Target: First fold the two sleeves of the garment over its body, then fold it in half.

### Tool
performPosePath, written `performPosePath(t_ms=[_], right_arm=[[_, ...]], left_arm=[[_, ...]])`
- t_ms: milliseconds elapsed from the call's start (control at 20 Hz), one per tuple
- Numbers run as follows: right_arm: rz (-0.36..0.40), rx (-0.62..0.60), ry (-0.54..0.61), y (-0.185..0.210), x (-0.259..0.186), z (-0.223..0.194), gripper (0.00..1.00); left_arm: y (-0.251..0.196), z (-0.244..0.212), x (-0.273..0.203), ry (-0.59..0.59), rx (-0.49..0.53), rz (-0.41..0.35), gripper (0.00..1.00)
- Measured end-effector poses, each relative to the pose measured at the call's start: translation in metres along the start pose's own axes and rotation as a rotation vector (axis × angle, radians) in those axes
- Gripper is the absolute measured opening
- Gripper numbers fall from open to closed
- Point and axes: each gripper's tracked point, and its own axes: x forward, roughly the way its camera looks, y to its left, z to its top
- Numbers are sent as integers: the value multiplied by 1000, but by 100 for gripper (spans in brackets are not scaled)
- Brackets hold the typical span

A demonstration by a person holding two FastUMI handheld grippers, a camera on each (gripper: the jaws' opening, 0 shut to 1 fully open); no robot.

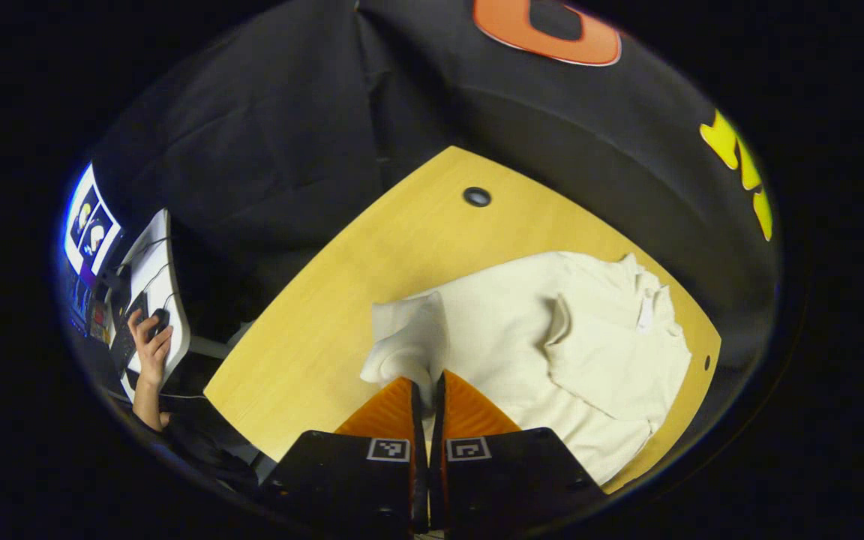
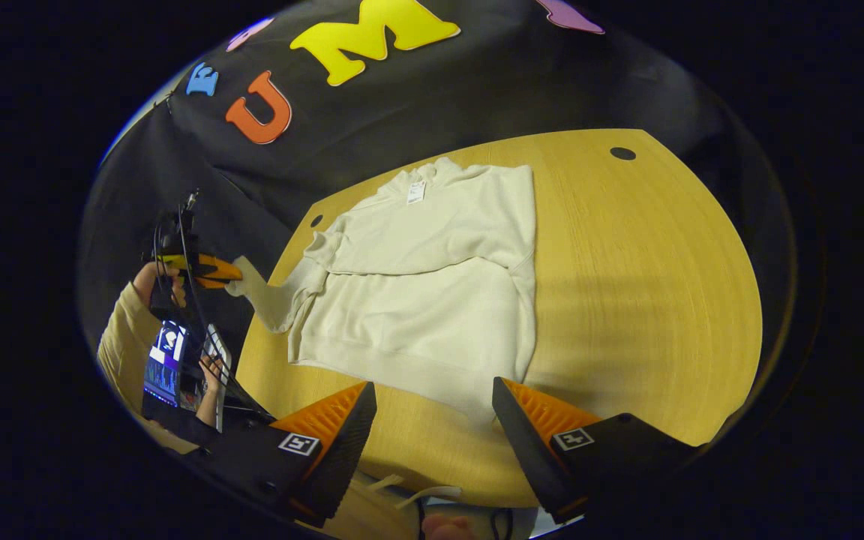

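A cream sweatshirt [image 2: 432, 300] lies flat on the yellow table [image 2: 642, 285], collar toward the wall. One sleeve [image 2: 417, 259] is folded across its chest. The other sleeve [image 2: 271, 300] stretches off to the side, lifted, with its cuff pinched in my left gripper [image 2: 231, 279]. In the left gripper view, that gripper [image 1: 426, 382] is shut on the cuff [image 1: 409, 345], and the sweatshirt body [image 1: 522, 337] spreads beyond it. My right gripper [image 2: 434, 390] stands open just above the hem near the table's front edge, holding nothing.
Two dark cable holes [image 2: 622, 153] [image 2: 316, 220] sit in the tabletop near the wall. Beside the table, a person's hand [image 1: 151, 345] rests at a side desk with a lit screen [image 1: 91, 229]. Bare wood lies to the garment's right [image 2: 664, 225].
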Motion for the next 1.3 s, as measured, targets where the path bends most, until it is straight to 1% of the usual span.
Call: performPosePath(t_ms=[50, 100, 150, 200, 250, 300, 350, 400, 500, 650, 750, 850, 900, 950, 1000, 1050, 1100, 1150, 1200, 1250, 1300], right_arm=[[-9, 8, -8, -11, -4, 2, 92], [-22, 14, -17, -19, -5, 5, 96], [-32, 21, -29, -27, -7, 9, 92], [-47, 31, -44, -36, -11, 13, 92], [-88, 32, -73, -50, -16, 19, 92], [-127, 18, -120, -57, -24, 27, 92], [-154, -4, -172, -61, -38, 36, 92], [-168, -18, -197, -60, -45, 39, 96], [-201, -54, -232, -58, -55, 38, 96], [-236, -58, -251, -57, -57, 31, 96], [-259, -42, -271, -56, -58, 31, 97], [-294, -56, -295, -55, -59, 34, 97], [-300, -54, -294, -53, -58, 35, 97], [-294, -41, -292, -45, -57, 34, 96], [-296, -40, -288, -42, -53, 34, 96], [-303, -44, -274, -37, -47, 30, 96], [-305, -44, -276, -34, -46, 32, 96], [-315, -49, -280, -32, -46, 32, 96], [-321, -54, -284, -29, -47, 30, 96], [-325, -59, -285, -26, -46, 32, 97], [-332, -64, -282, -24, -45, 31, 96]], left_arm=[[-37, 3, -1, -6, 34, -39, 4], [-67, 6, -2, -13, 71, -64, 0], [-99, 7, -3, -21, 108, -89, 4], [-141, 6, -1, -26, 155, -126, 4], [-196, 1, 3, -16, 217, -179, 4], [-232, -2, 7, -9, 269, -191, 4], [-274, -8, 16, -1, 340, -213, 4], [-306, -14, 25, 15, 390, -236, 4], [-367, -27, 41, 54, 470, -284, 4], [-414, -33, 60, 75, 552, -286, 4], [-446, -37, 70, 95, 588, -306, 4], [-485, -30, 82, 84, 633, -318, 4], [-495, -27, 87, 90, 651, -310, 3], [-490, -42, 89, 108, 668, -306, 4], [-489, -47, 107, 124, 684, -304, 5], [-503, -45, 97, 156, 686, -318, 8], [-506, -47, 93, 165, 674, -353, 17], [-509, -48, 85, 175, 667, -406, 21], [-513, -50, 74, 185, 671, -458, 23], [-513, -50, 65, 187, 684, -494, 32], [-504, -43, 51, 167, 710, -503, 63]])
